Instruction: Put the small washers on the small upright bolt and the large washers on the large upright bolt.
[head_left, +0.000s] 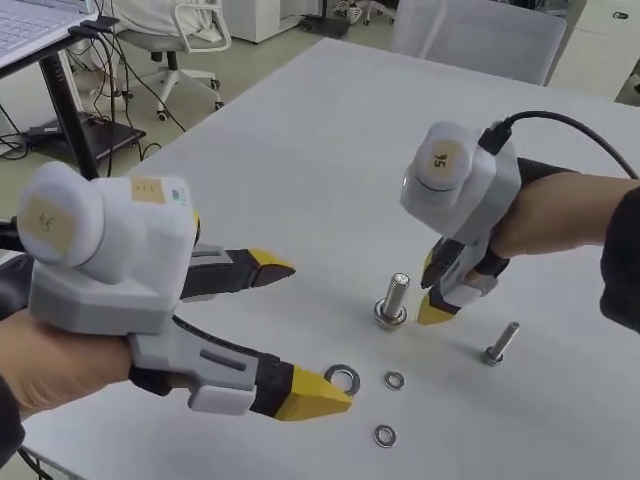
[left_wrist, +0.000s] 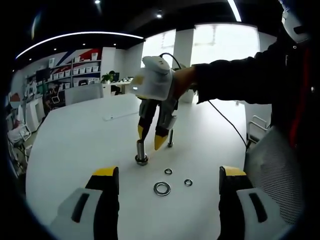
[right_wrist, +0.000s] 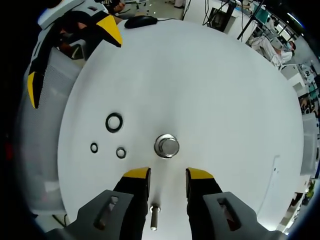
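White table (head_left: 330, 150) carried everything. The large bolt (head_left: 394, 298) stood upright near the middle, and the small bolt (head_left: 500, 343) stood apart to its right. Three washers lay flat on the table in front of the large bolt. These were a large washer (head_left: 343, 378), a small washer (head_left: 394, 380) just beside it, and a second small washer (head_left: 384, 435) nearer the person.

The right gripper (head_left: 432, 292) pointed steeply down, with its yellow tips just beside the large bolt, on the side towards the small bolt. Its jaws were a little apart and held nothing. The left gripper (head_left: 297, 330) hung low over the table left of the washers. Its jaws were spread wide and empty, and the large washer lay just ahead of them.
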